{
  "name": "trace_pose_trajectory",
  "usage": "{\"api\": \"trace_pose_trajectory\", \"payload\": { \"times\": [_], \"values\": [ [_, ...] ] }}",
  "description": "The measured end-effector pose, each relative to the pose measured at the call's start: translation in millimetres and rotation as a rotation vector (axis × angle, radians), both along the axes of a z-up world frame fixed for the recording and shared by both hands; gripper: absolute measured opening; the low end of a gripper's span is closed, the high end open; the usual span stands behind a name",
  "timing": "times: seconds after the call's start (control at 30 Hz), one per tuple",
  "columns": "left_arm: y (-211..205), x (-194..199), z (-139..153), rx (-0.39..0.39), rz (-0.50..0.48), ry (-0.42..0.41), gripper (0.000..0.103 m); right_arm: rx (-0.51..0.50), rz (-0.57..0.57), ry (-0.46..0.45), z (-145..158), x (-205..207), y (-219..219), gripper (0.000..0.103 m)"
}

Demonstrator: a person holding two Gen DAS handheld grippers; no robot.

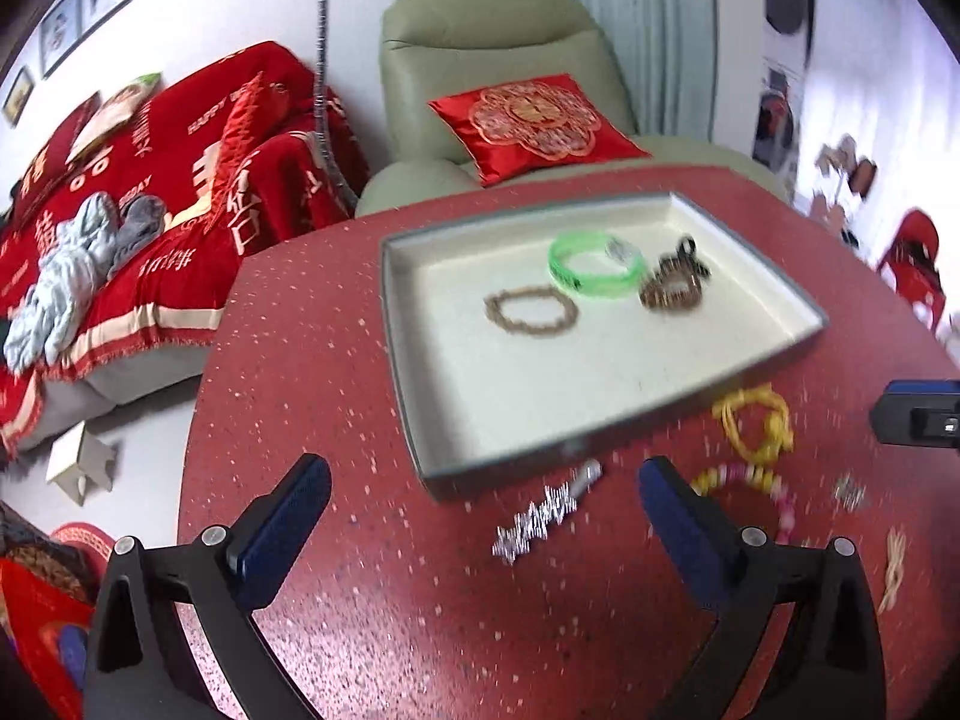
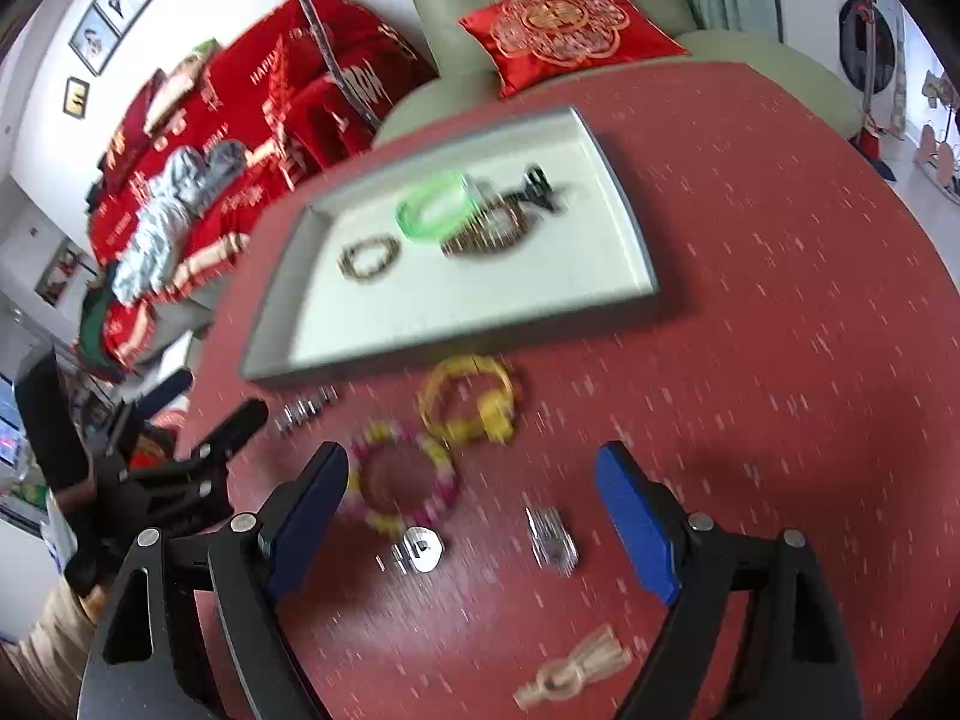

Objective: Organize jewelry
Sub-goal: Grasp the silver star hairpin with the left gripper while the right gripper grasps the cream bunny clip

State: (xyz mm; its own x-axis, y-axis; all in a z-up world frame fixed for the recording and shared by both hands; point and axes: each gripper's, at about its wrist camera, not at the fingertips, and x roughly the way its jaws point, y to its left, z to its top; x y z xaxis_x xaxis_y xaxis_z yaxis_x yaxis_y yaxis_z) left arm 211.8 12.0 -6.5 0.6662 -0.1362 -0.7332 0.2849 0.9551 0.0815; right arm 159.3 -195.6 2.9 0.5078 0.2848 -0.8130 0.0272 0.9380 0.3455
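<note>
Left wrist view: my left hand-held gripper (image 1: pixel 483 495) stands spread and empty over the speckled red table (image 1: pixel 336 360), a glittery silver hair clip (image 1: pixel 543 513) lying between its blue pads, while the shallow grey-rimmed tray (image 1: pixel 414 354) beyond holds a brown beaded bracelet (image 1: pixel 531 311), a translucent green band (image 1: pixel 595 264) and a dark beaded coil (image 1: pixel 672 285). Right wrist view: my right hand-held gripper (image 2: pixel 474 483) is likewise spread, empty, above a pink-and-yellow beaded ring (image 2: pixel 403 483), beside a yellow corded bracelet (image 2: pixel 471 399).

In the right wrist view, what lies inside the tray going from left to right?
Tray: brown beaded bracelet → green bangle → dark brown bracelet, which slightly overlaps the bangle's right edge.
</note>
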Motion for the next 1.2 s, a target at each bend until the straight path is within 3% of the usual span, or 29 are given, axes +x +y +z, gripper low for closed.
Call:
{"api": "trace_pose_trajectory", "payload": {
  "times": [0.27, 0.43, 0.63, 0.73, 0.83, 0.93, 1.0, 1.07, 1.1, 1.17, 1.2],
  "values": [
    [-5.8, -4.5, -18.3, 0.027, -0.029, 0.044, 0.103, -0.108, -0.053, 0.063, -21.5, -51.4, 1.3, 0.087],
    [-12.4, -4.6, -21.8, 0.033, -0.05, 0.055, 0.103, -0.111, -0.12, 0.1, -33.8, -77.0, -4.0, 0.087],
    [-20.6, 0.9, -31.0, 0.024, -0.064, 0.101, 0.103, -0.126, -0.182, 0.113, -39.9, -82.9, 0.2, 0.087],
    [-23.8, 2.3, -33.8, 0.028, -0.072, 0.116, 0.095, -0.158, -0.193, 0.107, -40.9, -83.4, 6.3, 0.087],
    [-23.8, 4.5, -35.4, 0.011, -0.068, 0.126, 0.095, -0.205, -0.19, 0.099, -42.5, -82.4, 13.4, 0.086],
    [-23.4, 5.5, -35.0, -0.012, -0.072, 0.134, 0.085, -0.297, -0.159, 0.08, -44.0, -83.3, 25.2, 0.075],
    [-24.4, 5.3, -34.3, -0.016, -0.077, 0.139, 0.082, -0.339, -0.143, 0.069, -44.3, -83.9, 29.6, 0.062],
    [-25.7, 3.4, -33.4, -0.019, -0.085, 0.133, 0.067, -0.348, -0.131, 0.054, -42.0, -86.1, 30.7, 0.049],
    [-26.7, 2.7, -33.1, -0.019, -0.085, 0.132, 0.065, -0.349, -0.126, 0.05, -40.9, -86.8, 31.0, 0.04],
    [-28.3, 1.0, -32.2, -0.03, -0.088, 0.135, 0.045, -0.351, -0.121, 0.046, -39.9, -87.7, 31.9, 0.024],
    [-29.3, 0.4, -31.9, -0.027, -0.088, 0.136, 0.044, -0.348, -0.118, 0.044, -39.4, -88.2, 31.7, 0.021]
  ]
}}
